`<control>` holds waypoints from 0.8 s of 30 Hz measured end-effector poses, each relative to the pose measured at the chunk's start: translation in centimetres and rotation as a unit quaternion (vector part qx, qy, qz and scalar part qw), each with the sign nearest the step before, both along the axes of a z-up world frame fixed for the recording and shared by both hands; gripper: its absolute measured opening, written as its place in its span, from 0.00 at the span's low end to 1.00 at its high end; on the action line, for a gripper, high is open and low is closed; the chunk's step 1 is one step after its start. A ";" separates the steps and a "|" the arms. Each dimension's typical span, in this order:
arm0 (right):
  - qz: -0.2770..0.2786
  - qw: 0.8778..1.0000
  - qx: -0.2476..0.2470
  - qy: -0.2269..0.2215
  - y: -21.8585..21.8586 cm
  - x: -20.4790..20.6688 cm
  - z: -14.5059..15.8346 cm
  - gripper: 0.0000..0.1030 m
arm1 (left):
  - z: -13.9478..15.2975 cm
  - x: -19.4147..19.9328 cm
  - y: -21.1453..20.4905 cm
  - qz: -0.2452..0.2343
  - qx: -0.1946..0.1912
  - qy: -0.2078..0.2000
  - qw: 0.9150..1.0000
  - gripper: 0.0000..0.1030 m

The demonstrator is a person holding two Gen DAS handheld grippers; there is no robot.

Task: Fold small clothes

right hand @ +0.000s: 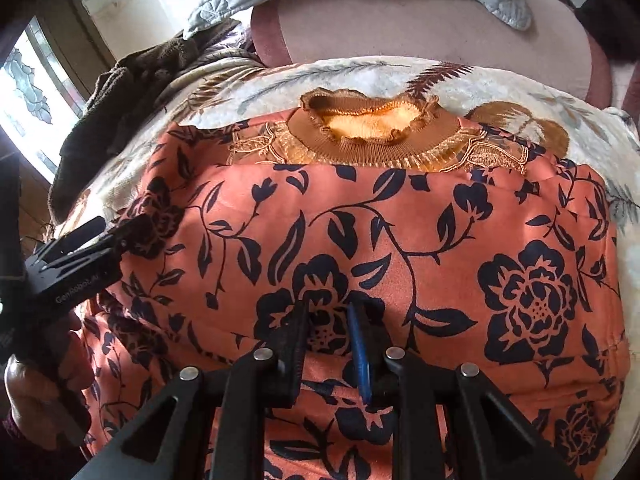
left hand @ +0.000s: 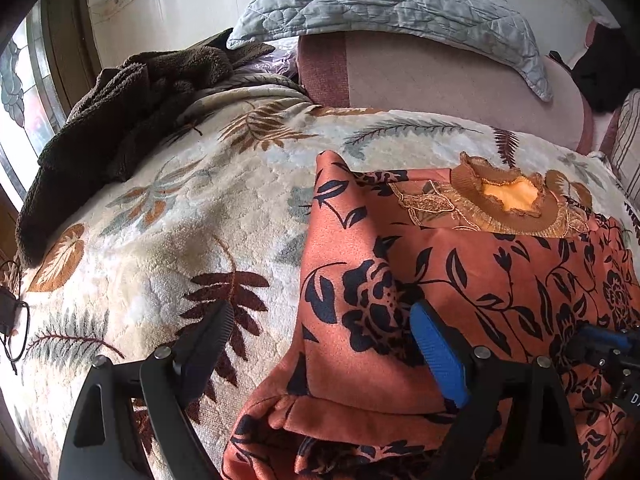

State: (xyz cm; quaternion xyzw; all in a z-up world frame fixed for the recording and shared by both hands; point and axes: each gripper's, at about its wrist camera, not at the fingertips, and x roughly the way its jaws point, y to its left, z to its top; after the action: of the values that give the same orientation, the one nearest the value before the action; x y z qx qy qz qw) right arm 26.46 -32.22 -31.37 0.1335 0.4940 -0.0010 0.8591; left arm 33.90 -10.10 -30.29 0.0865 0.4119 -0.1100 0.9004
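garment: an orange top with dark flowers (right hand: pixel 360 240) lies on the bed's leaf-print blanket (left hand: pixel 168 216), knit collar (right hand: pixel 372 132) toward the headboard, both sides apparently already turned inward.
left hand-held gripper (left hand: pixel 320 344): spread wide over the garment's left edge; one finger sits over the blanket, the blue-padded one over the cloth, nothing pinched.
right hand-held gripper (right hand: pixel 328 344): jaws narrow with a slim gap, low over the middle of the cloth; I cannot tell whether a fold of fabric is caught between them.
risk, slack left side: with the left jaws off the cloth, any pull by the right could drag the whole top across the plush blanket and open the folded side.
risk, thin pinch: the right jaws may take only the upper layer, so lifting would peel layers apart.
risk, bunched hem: the near left corner (left hand: pixel 280 432) is rumpled; folding over it would likely lock in a crooked crease.
risk, crowding: both tools work close together and could knock.
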 end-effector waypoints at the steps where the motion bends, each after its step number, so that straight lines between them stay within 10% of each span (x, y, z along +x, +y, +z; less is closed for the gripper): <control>1: -0.004 1.000 0.007 -0.008 -0.3 -0.3 0.3 0.24 | 0.2 -0.2 -0.1 -0.003 -0.001 -0.004 1.000 0.88; 6: -0.031 0.999 0.009 -0.034 -2.2 -2.1 1.4 0.25 | 1.6 -1.8 -0.8 -0.026 -0.008 -0.031 0.999 0.88; 10: -0.058 0.998 -0.008 0.015 -3.3 -1.5 -0.7 0.56 | 1.4 -2.4 -1.9 -0.050 0.000 -0.029 0.998 0.88; 18: -0.102 0.994 -0.009 -0.030 -5.7 -2.2 1.6 0.56 | -2.7 -1.5 -3.7 -0.056 0.049 0.034 0.997 0.98; 24: -0.204 0.978 0.034 -0.021 -12.0 -3.9 0.7 0.56 | -3.4 -0.2 -2.0 -0.029 -0.020 0.084 0.996 1.00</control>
State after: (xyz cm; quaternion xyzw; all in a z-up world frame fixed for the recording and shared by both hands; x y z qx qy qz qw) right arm 22.57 -44.23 -30.67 0.2606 0.4382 -0.1567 0.8459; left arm 33.66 -12.07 -33.73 0.0703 0.4813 -0.1510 0.8606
